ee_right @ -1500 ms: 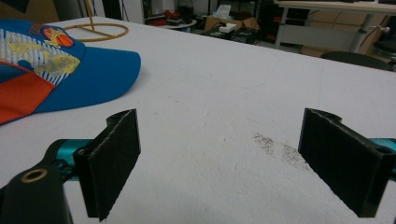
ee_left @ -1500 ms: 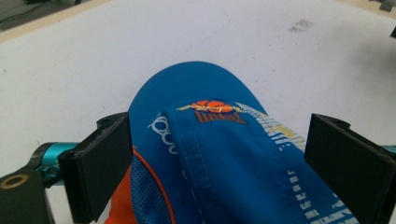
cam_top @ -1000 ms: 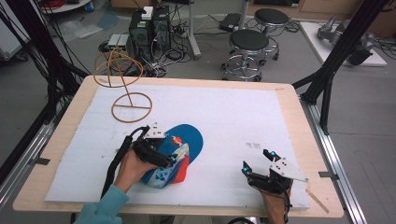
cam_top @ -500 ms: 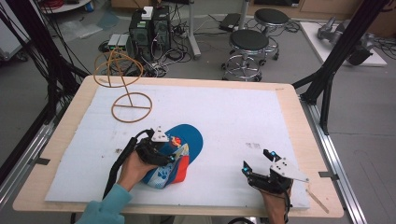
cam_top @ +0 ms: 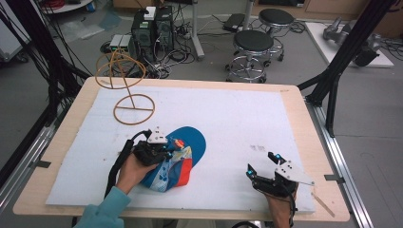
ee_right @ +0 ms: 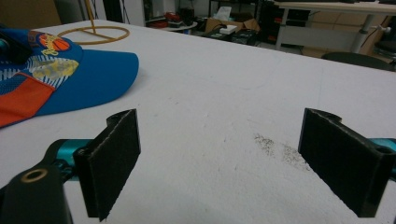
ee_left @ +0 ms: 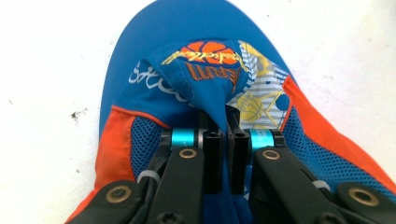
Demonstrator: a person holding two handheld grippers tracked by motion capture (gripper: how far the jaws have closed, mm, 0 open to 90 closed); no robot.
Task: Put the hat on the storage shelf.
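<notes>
A blue and orange cap (cam_top: 192, 141) with a basketball print lies on the white mat, brim pointing away from me. My left gripper (cam_top: 164, 151) rests on its crown. In the left gripper view the jaws have just been closing and now pinch a fold of the cap's blue fabric (ee_left: 205, 100) between the pads, so the left gripper (ee_left: 224, 119) is shut on the cap. My right gripper (cam_top: 261, 164) sits near the table's front right, open, with bare mat between its pads (ee_right: 116, 158). The cap (ee_right: 84, 79) lies to its left.
A wooden wire stand with a ring base (cam_top: 134, 108) stands at the back left of the mat; its base (ee_right: 95, 31) also appears far off in the right gripper view. The wooden table edge (cam_top: 304, 118) borders the mat. Stools and computers stand on the floor beyond.
The left gripper's jaws have closed from wide open onto a fold of the cap's crown. The right gripper has stayed where it was.
</notes>
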